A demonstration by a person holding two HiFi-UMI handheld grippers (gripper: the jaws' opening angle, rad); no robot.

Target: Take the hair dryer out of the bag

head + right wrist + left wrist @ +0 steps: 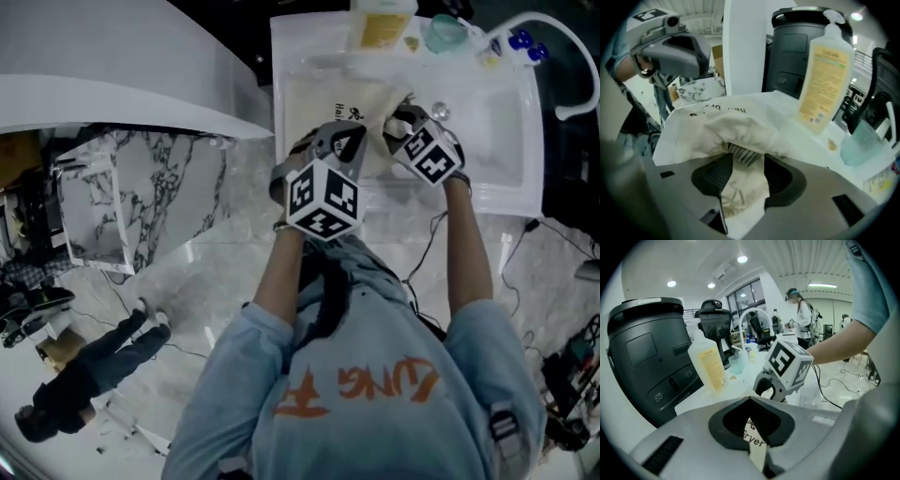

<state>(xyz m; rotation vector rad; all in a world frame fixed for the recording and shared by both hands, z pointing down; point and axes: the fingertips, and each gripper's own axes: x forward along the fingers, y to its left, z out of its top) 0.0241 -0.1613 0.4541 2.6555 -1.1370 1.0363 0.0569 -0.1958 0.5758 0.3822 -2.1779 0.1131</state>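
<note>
A white basin (506, 141) fills the far part of the scene, with a big black appliance (644, 357) standing beyond its left edge. The cream cloth bag (323, 108) lies flat in the left half of the basin, with its printed side up and its crumpled mouth towards the right. A clear bottle (825, 79) with a yellow label stands at the far rim, and a pale blue cup (865, 143) stands just to its right.

The left gripper (754, 427) is at the near edge of the bag. Its jaws are together, pinching a fold of the printed fabric. The right gripper (745, 168) is at the bag's mouth on the right, near the left one. Its jaws stand apart with loose cloth lying between them, and the pads do not press on it.

The hair dryer (740, 153) is still inside the bag. Only a ribbed grey grille shows under the gathered mouth, just beyond the right jaws.
</note>
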